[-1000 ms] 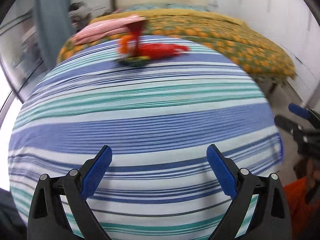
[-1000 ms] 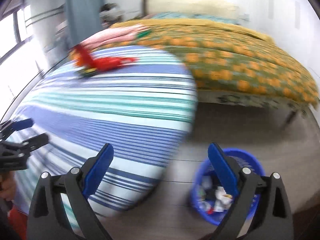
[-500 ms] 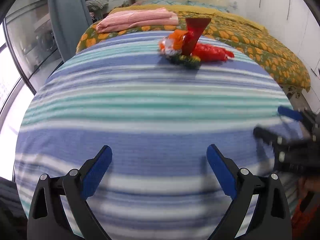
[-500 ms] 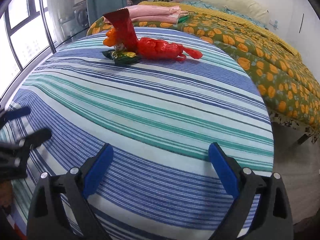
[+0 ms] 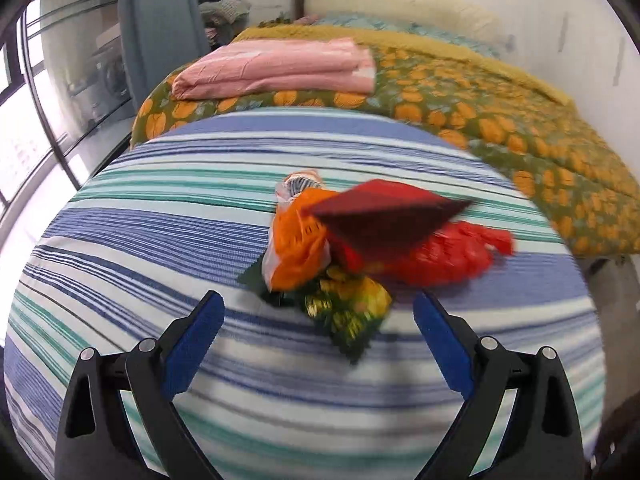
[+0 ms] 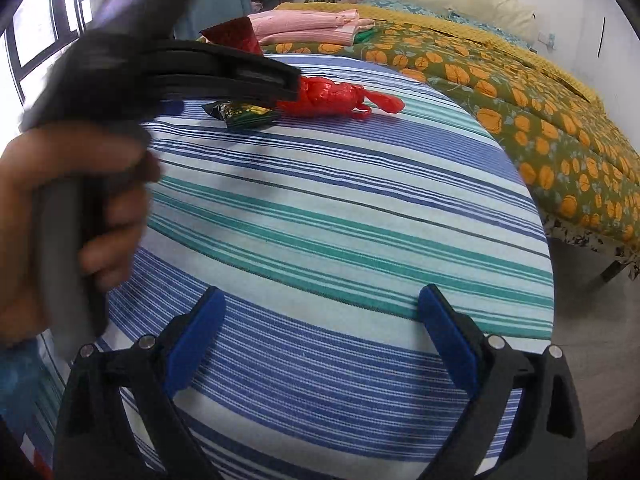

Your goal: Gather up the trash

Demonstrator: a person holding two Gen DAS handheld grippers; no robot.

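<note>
Crumpled red, orange and green-yellow wrappers (image 5: 360,248) heap together before the left gripper (image 5: 316,332), both grippers' jaws spread.

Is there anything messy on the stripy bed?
Yes. A heap of wrappers litters the striped sheet: an orange bag, a red packet, a red plastic bag and a green wrapper.

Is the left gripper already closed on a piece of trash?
No, the left gripper is open, and the green wrapper lies between its jaws ungripped.
</note>
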